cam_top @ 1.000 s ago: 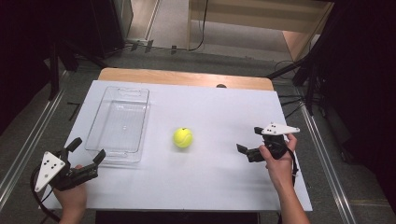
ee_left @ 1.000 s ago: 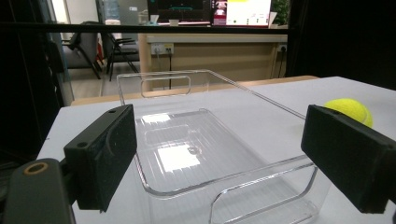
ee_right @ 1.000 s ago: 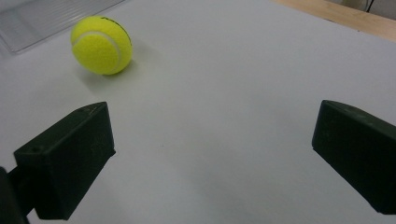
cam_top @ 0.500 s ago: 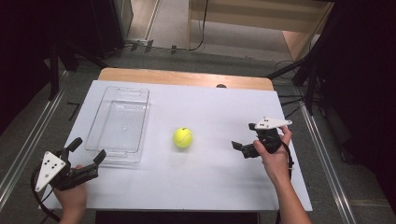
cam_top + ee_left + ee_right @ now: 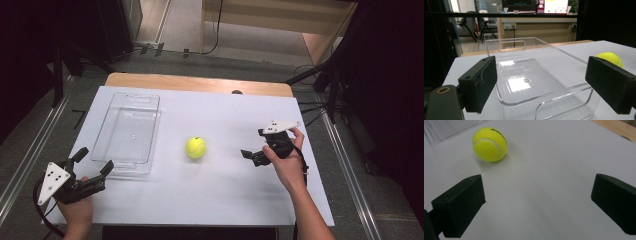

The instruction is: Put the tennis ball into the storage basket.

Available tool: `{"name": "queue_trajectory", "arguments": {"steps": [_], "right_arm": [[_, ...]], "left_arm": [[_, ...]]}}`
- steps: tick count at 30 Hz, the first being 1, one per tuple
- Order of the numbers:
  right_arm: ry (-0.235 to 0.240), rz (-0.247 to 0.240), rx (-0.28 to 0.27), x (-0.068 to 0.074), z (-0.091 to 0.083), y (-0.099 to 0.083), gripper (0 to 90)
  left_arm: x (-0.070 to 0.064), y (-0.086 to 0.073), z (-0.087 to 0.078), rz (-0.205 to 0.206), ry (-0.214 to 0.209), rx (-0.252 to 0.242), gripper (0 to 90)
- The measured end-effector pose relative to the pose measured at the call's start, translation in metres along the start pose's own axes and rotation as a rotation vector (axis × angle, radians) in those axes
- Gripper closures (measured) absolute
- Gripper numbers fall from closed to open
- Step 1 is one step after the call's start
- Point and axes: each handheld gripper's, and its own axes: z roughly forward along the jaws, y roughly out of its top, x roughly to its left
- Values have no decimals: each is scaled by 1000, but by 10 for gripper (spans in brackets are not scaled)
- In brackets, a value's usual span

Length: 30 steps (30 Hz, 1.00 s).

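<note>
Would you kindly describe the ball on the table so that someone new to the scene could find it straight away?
Start at the white table and find the clear plastic tray on its left half. Just right of the tray, near the table's middle, sits the tennis ball, with the open right gripper pointed at it from farther right. It is the table's one round, bright yellow-green thing, bearing a white seam.

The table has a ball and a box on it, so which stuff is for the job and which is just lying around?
For the job:
- tennis ball, loose on the white table
- right hand-held gripper, open, aimed at the ball
- left hand-held gripper, open, at the near end of the clear tray

Just lying around:
- cables on the floor behind the table
- rails beside it
</note>
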Motion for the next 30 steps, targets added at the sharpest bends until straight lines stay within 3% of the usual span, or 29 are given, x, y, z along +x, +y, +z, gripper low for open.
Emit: {"name": "queue_trajectory", "arguments": {"steps": [30], "right_arm": [[70, -75, 76, 13, 32, 38, 0]], "left_arm": [[-1, 0, 1, 4, -9, 4, 111]]}}
